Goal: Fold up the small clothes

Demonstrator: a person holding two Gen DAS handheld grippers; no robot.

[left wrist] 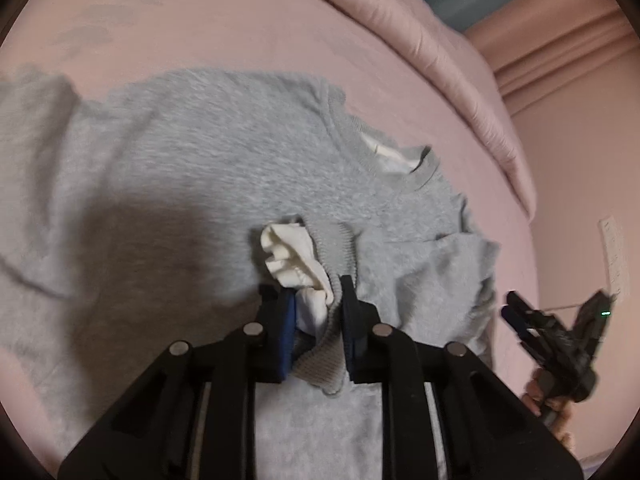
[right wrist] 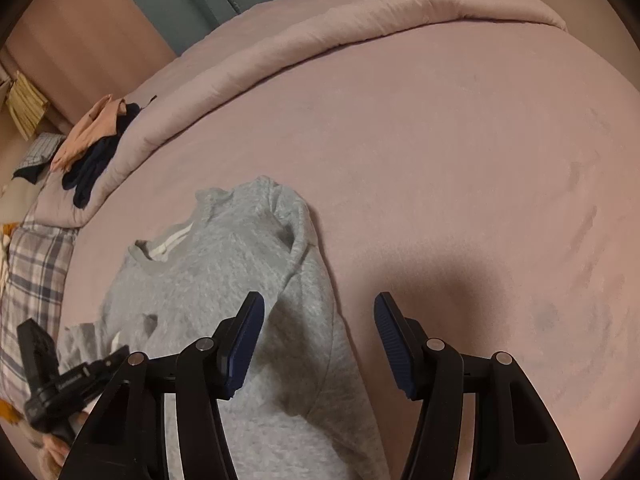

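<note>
A small grey sweatshirt (left wrist: 208, 168) lies spread on the pink bed sheet (left wrist: 240, 24). My left gripper (left wrist: 316, 304) is shut on its ribbed sleeve cuff (left wrist: 334, 248), whose white lining (left wrist: 290, 256) shows, held over the body of the shirt. The neck opening (left wrist: 400, 160) lies to the right. In the right wrist view the sweatshirt (right wrist: 224, 280) lies left and below. My right gripper (right wrist: 320, 320) is open and empty, above the shirt's right edge and the sheet (right wrist: 460, 160). Each gripper shows in the other's view: the right one (left wrist: 516, 312) and the left one (right wrist: 120, 356).
A rolled pink duvet (right wrist: 360, 12) runs along the far side of the bed. A pile of dark and peach clothes (right wrist: 96, 148) sits at the left on it. A plaid pillow (right wrist: 36, 276) lies at the left edge. A pink wall (left wrist: 592, 152) stands to the right.
</note>
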